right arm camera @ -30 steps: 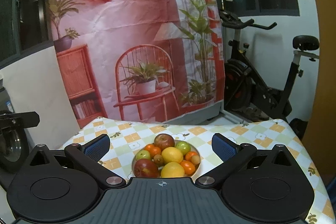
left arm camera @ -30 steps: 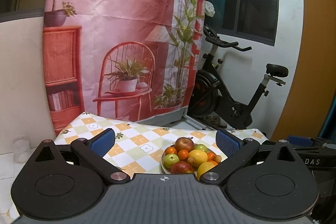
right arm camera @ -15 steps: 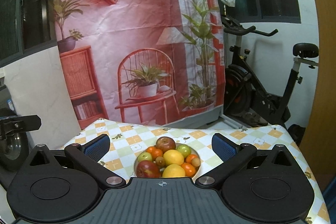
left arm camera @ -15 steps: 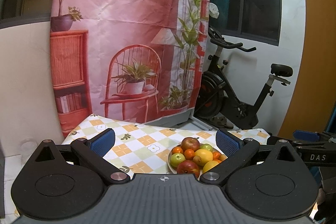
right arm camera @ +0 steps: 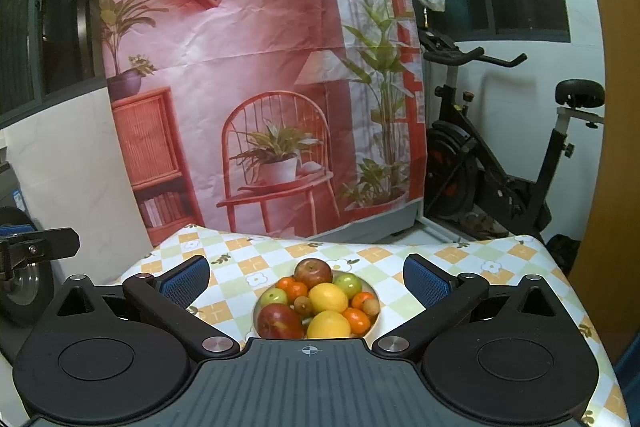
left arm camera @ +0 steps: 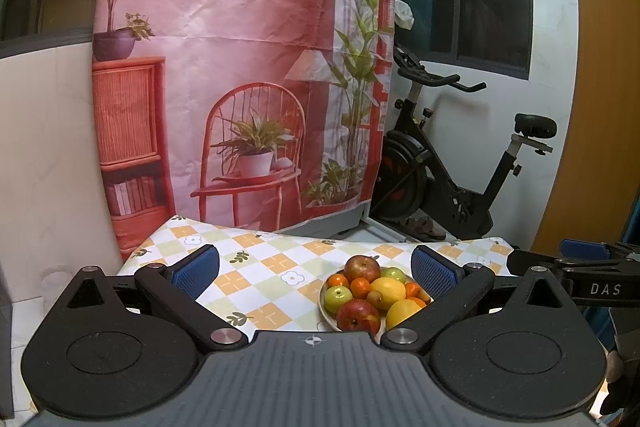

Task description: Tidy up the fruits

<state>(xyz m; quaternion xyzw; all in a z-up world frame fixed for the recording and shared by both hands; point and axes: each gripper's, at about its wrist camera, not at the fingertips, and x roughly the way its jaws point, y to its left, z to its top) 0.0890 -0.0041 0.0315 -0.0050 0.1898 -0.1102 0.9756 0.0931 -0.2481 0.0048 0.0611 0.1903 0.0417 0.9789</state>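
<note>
A white plate (left arm camera: 322,303) (right arm camera: 374,291) heaped with fruit stands on a checkered tablecloth (left arm camera: 256,267) (right arm camera: 492,267). It holds red apples (left arm camera: 362,268) (right arm camera: 313,273), green apples (left arm camera: 338,298) (right arm camera: 348,284), lemons (left arm camera: 387,289) (right arm camera: 328,298), small oranges (left arm camera: 360,287) (right arm camera: 356,319) and a kiwi (right arm camera: 303,304). My left gripper (left arm camera: 314,269) is open and empty, above and before the plate, which sits toward its right finger. My right gripper (right arm camera: 306,277) is open and empty, with the plate centred between its fingers. The right gripper's finger shows at the left wrist view's right edge (left arm camera: 580,251).
A pink printed backdrop (left arm camera: 240,67) (right arm camera: 256,67) hangs behind the table. An exercise bike (left arm camera: 460,167) (right arm camera: 500,155) stands at the back right. A white wall (left arm camera: 48,147) is to the left. An orange wall (left arm camera: 600,107) is on the right.
Both grippers have risen and drawn back a little; the plate looks lower and slightly farther. In the left wrist view the plate has shifted right. Both grippers stay open.
</note>
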